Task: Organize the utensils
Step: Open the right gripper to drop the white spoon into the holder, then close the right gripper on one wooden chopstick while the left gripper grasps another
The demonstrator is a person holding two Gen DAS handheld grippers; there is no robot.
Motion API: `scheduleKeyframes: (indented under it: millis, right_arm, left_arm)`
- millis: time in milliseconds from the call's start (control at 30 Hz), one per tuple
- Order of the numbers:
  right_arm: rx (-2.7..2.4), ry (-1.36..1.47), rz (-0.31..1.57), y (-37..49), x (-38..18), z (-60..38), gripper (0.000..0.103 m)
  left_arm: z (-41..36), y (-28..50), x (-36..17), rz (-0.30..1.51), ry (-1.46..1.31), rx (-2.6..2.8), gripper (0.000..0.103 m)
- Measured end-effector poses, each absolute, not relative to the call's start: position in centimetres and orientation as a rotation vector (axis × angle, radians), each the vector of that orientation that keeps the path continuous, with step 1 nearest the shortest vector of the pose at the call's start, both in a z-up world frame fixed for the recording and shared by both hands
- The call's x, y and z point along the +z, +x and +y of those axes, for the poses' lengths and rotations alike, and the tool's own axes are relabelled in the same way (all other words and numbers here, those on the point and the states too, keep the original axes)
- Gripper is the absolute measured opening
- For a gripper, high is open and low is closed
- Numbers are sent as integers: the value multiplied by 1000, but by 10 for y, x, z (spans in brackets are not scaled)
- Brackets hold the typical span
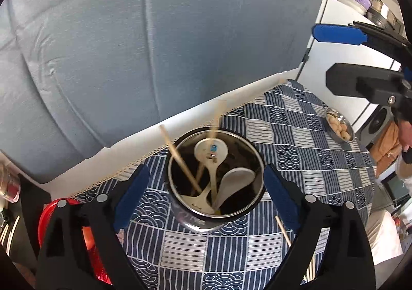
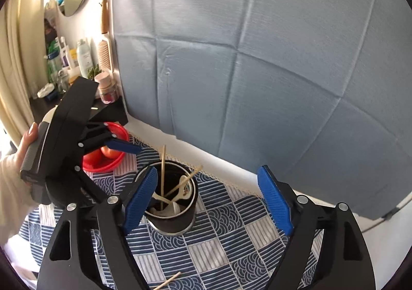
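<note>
Left gripper [image 1: 206,192] black, ribbed blue pads, jaws wide, nothing between pads; right gripper [image 2: 209,202] likewise wide, empty. Both frame round steel pot [image 1: 216,179] at lower centre. Inside: white ceramic spoons [image 1: 237,180], pale wooden chopsticks [image 1: 180,158], one blurred, possibly falling. Loose chopstick [image 2: 167,282] lies on navy-white patterned tablecloth [image 1: 296,135]. Creased blue-grey sheet [image 1: 154,32] behind. Red plastic basket [image 2: 108,158] mid-left.

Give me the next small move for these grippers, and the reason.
Probably reach the left gripper down to the loose wooden chopstick lying on the blue patterned tablecloth by its right finger. Both grippers stand open and empty, and the steel utensil pot already holds chopsticks and white spoons.
</note>
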State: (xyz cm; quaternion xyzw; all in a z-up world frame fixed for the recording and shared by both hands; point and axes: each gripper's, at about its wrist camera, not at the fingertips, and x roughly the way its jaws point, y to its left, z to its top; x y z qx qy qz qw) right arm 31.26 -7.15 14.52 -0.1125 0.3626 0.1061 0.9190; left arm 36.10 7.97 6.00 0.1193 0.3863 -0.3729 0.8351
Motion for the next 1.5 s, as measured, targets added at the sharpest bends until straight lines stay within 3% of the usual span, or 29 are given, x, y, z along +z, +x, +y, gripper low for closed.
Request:
scheduleKeyframes:
  millis: [267, 1133, 1500]
  right_arm:
    - [220, -228, 769, 311, 131, -69, 85]
    - [339, -262, 921, 274, 84, -94, 86]
    - [394, -326, 980, 254, 54, -111, 87]
  left_arm:
    - [86, 353, 59, 804, 268, -750, 97]
    - [97, 292, 31, 915, 201, -563, 97]
    - [88, 258, -6, 962, 128, -496, 97]
